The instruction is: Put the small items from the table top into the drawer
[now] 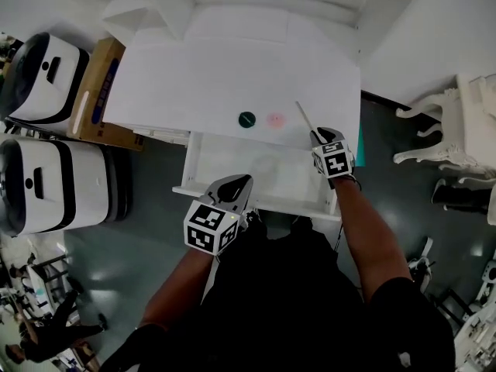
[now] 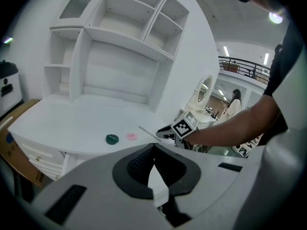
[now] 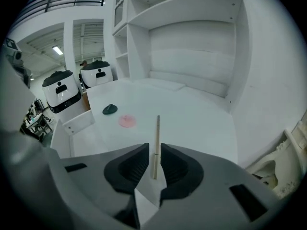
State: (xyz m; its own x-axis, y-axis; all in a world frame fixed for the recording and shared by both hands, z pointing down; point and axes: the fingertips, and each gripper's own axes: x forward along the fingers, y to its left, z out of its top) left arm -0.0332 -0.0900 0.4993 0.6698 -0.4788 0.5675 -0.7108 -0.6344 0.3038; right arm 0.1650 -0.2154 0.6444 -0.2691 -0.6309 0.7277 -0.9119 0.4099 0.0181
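Note:
On the white desk top lie a dark green disc, a pink disc and a thin pale stick. Below the desk's front edge the drawer stands pulled out. My right gripper is at the stick's near end. In the right gripper view its jaws stand open on either side of the stick, with small gaps on both sides. My left gripper hovers over the drawer's near edge, its jaws shut with nothing held.
A white shelf hutch rises at the back of the desk. A cardboard box and two white machines stand to the left. A white ornate chair is at the right.

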